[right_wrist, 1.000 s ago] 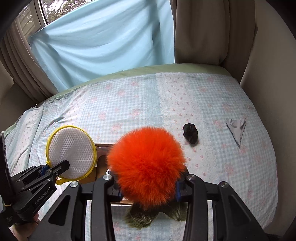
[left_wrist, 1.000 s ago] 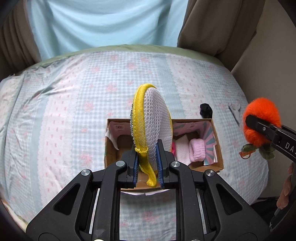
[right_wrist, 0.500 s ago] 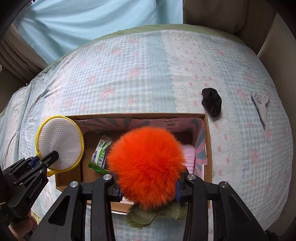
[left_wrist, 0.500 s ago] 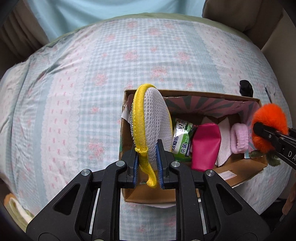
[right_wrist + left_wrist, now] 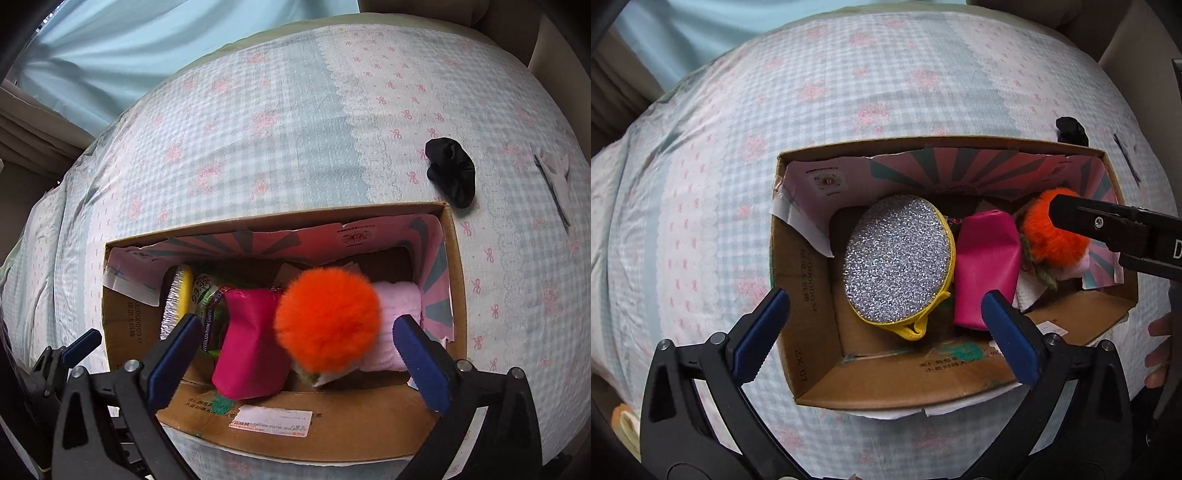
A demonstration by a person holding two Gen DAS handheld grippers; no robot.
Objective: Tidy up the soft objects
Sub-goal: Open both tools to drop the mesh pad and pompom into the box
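On checked bedsheet (image 5: 258, 147): cardboard box (image 5: 332, 406); curtains (image 5: 110, 55) behind.

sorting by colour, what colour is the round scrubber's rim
Yellow rim on the round scrubber, clearest in the left wrist view.

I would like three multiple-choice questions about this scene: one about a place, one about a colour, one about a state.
1. Where does the black scrunchie lie?
A. in the cardboard box
B. on the bedsheet beyond the box
C. in a gripper

2. What colour is the pompom?
A. orange
B. blue
C. white

3. How is the left gripper?
A. shut on the scouring pad
B. open, empty
C. shut on the pouch

Answers: 1 B, it rests outside the far corner. 2 A, the fur is bright orange. 3 B, the jaws stand apart, the pad lies in the box.
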